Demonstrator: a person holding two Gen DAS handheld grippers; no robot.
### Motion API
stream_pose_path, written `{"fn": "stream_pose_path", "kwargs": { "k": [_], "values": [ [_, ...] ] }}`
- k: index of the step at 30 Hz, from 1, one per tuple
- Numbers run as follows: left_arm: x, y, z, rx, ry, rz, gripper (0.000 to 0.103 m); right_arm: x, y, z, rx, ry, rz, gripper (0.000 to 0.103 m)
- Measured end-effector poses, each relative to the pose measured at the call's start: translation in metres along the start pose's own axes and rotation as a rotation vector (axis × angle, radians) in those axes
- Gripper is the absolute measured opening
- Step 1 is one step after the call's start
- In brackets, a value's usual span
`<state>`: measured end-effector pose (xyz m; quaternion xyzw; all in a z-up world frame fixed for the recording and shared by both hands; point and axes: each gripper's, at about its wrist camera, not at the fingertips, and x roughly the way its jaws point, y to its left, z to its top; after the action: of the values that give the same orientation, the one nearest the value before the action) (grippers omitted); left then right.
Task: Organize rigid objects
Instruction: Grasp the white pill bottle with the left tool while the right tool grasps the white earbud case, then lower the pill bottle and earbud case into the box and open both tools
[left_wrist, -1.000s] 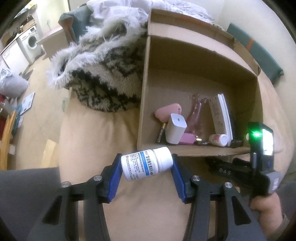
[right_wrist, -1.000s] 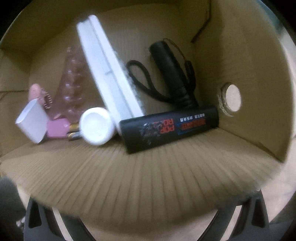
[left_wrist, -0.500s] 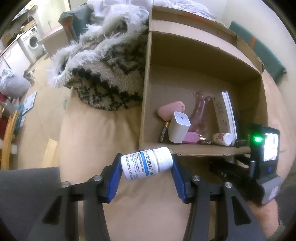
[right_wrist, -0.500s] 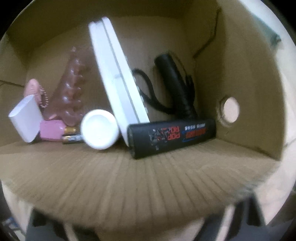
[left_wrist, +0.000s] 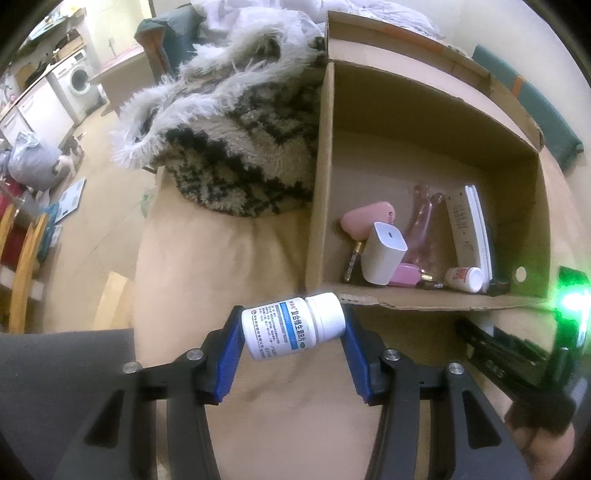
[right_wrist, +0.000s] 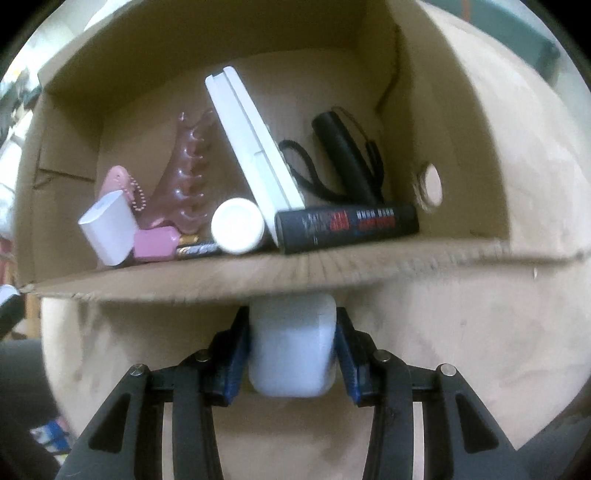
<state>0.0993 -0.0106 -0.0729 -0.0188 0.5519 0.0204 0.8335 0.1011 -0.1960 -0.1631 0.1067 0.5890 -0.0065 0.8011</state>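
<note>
A: White plastic pill bottle (left_wrist: 293, 328), capped, lies sideways in the left claw (left_wrist: 291, 338); both blue pads press on it, base and cap. It hangs over the tan cushion (left_wrist: 207, 266), just outside the near wall of the cardboard box (left_wrist: 321, 177).

B: And the right claw (right_wrist: 291, 349)?

A: Its jaws have just been closing, and a pale rounded block (right_wrist: 291, 350) now sits clamped between the pads, just below the box's near edge. What the block is cannot be told.

B: Step in hand?

A: Judged from this: both items are gripped and neither is in the box yet. The next move calls for lifting each over the near wall and lowering it onto free floor inside.

B: Obstructions?

A: The near end of the box is crowded: white charger (left_wrist: 384, 254), pink case (left_wrist: 367, 219), small white bottle (right_wrist: 237, 226), black tube (right_wrist: 347, 229), white slab (right_wrist: 255, 147) leaning upright, black flashlight (right_wrist: 343, 158), clear hair clip (right_wrist: 188, 173). The far floor is bare, so release there is advised. The furry blanket (left_wrist: 236, 147) rests against the box's left wall, and the two claws work close together.
</note>
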Motion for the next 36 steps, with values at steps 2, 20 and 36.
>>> {"fn": "stream_pose_path", "kwargs": {
  "k": [2,20,36],
  "values": [
    [-0.001,0.0,0.0,-0.003,0.0,-0.01,0.047,-0.006,-0.007,-0.01,0.019,0.001,0.026,0.045],
    [-0.04,-0.007,0.022,-0.027,-0.11,-0.097,0.047,-0.122,-0.034,0.009,0.023,-0.287,0.152,0.045],
    [-0.013,-0.08,0.088,0.108,-0.084,-0.138,0.047,-0.104,-0.024,0.107,-0.063,-0.327,0.18,0.045]
  ]
}}
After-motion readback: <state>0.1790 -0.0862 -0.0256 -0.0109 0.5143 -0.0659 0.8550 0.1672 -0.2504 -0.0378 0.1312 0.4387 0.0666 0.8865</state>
